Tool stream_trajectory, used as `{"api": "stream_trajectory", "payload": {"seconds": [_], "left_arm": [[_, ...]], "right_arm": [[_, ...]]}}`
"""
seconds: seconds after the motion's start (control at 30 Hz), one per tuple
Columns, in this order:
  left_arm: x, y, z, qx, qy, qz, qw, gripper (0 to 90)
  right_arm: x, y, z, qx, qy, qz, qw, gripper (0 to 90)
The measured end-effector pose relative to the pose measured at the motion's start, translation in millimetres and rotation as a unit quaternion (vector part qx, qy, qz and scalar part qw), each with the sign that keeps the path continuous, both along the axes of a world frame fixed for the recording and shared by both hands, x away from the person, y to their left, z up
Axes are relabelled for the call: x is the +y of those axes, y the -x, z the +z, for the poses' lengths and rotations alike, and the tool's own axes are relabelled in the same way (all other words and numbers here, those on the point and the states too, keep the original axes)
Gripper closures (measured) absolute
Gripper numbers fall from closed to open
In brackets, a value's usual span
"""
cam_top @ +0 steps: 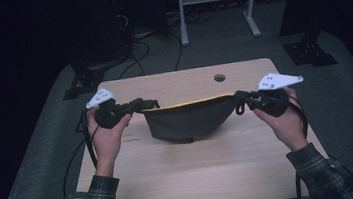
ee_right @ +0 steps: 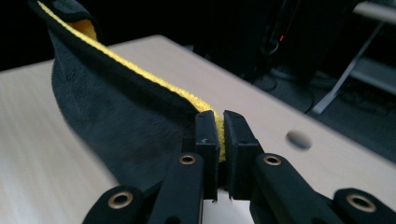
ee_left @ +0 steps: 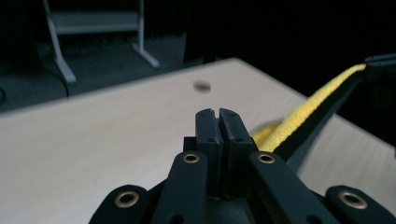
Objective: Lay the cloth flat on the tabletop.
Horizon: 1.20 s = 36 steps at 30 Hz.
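Holding a dark cloth [cam_top: 187,121] with a yellow edge stretched above the table [cam_top: 193,178], we grip one corner in our left gripper [cam_top: 141,104] and the other in our right gripper [cam_top: 240,97], both clamped tight.

We see the dark cloth with yellow edge [cam_top: 189,120] stretched between the left tongs [cam_top: 141,105] and right tongs [cam_top: 241,98], a barrier hanging across the middle of the desk [cam_top: 183,179]. Its sagging bottom appears to touch the wood. In front of it the desk lies open; behind it sits a small round hole [cam_top: 219,78] near the far edge.
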<state>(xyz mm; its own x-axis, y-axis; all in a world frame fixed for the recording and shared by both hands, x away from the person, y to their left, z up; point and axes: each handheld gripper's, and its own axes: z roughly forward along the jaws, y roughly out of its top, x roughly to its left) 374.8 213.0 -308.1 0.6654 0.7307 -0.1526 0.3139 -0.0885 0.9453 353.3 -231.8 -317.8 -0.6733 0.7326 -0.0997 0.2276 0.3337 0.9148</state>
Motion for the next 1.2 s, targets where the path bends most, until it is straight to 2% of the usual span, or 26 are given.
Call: {"api": "stream_trajectory", "payload": {"seconds": [0.03,0.07,0.1,0.2,0.3,0.33,0.37,0.4,0.5,0.53,0.67,0.73,0.83,0.87,0.9,0.93,0.97,1.1,1.2], "left_arm": [[2.1,2.9,13.9,-0.022,0.02,0.006,0.9995,87.7],[2.8,4.1,20.2,-0.03,0.027,0.009,0.9991,87.7],[2.8,4.1,20.2,-0.03,0.027,0.009,0.9991,87.8],[1.1,2.4,33.0,-0.045,0.025,0.016,0.9985,87.8],[-2.9,-8.8,35.0,-0.045,0.021,0.022,0.9985,87.8],[-4.4,-14.3,34.6,-0.044,0.021,0.025,0.9985,87.8],[-6.7,-26.3,34.3,-0.044,0.022,0.028,0.9984,87.8],[-6.7,-26.3,34.3,-0.044,0.022,0.028,0.9984,87.8],[-9.4,-43.3,38.0,-0.05,0.032,0.033,0.9977,87.8],[-10.2,-47.2,41.0,-0.056,0.035,0.036,0.9972,87.8],[-12.6,-51.8,53.4,-0.086,0.044,0.04,0.9945,87.8],[-14.7,-50.0,53.1,-0.09,0.039,0.039,0.9944,87.8],[-18.2,-46.6,39.3,-0.07,0.03,0.036,0.9964,87.7],[-18.6,-45.8,32.0,-0.059,0.027,0.036,0.9972,87.7],[-18.9,-45.4,24.1,-0.048,0.026,0.038,0.9978,87.7],[-18.6,-44.9,16.0,-0.035,0.026,0.037,0.9984,87.7],[-18.1,-44.4,7.9,-0.023,0.025,0.035,0.9988,87.7],[-16.5,-37.6,-22.1,0.02,0.011,0.028,0.9994,87.6],[-13.1,-30.0,-38.5,0.042,0.011,0.022,0.9988,87.6]], "right_arm": [[-1.0,0.2,14.1,-0.014,-0.006,-0.002,0.9999,84.6],[-1.3,0.5,20.5,-0.022,-0.009,-0.002,0.9997,84.6],[-1.3,0.5,20.5,-0.022,-0.009,-0.002,0.9997,84.6],[-1.4,-0.1,35.6,-0.039,-0.014,-0.005,0.9991,84.6],[-1.1,-8.6,40.5,-0.042,-0.016,-0.015,0.9989,84.7],[-1.5,-14.1,40.5,-0.042,-0.016,-0.019,0.9988,84.7],[-1.9,-27.1,40.5,-0.037,-0.018,-0.029,0.9987,84.7],[-1.9,-27.1,40.5,-0.037,-0.018,-0.029,0.9987,84.7],[-3.9,-53.0,48.2,-0.036,-0.033,-0.047,0.9977,84.8],[-3.9,-53.0,48.2,-0.036,-0.033,-0.047,0.9977,84.8],[-4.6,-62.8,65.6,-0.056,-0.047,-0.056,0.9957,84.8],[-4.6,-64.0,69.7,-0.062,-0.049,-0.059,0.9952,84.8],[-5.3,-64.6,63.1,-0.056,-0.044,-0.057,0.9958,84.8],[-5.7,-64.5,57.8,-0.052,-0.041,-0.056,0.9962,84.8],[-6.1,-64.7,44.2,-0.042,-0.04,-0.053,0.9969,84.7],[-6.1,-64.7,44.2,-0.042,-0.04,-0.053,0.9969,84.7],[-6.1,-64.2,36.9,-0.033,-0.039,-0.051,0.9974,84.8],[-5.7,-59.1,7.8,-0.001,-0.032,-0.041,0.9987,84.7],[-5.4,-51.1,-11.5,0.017,-0.026,-0.03,0.9991,84.7]]}}
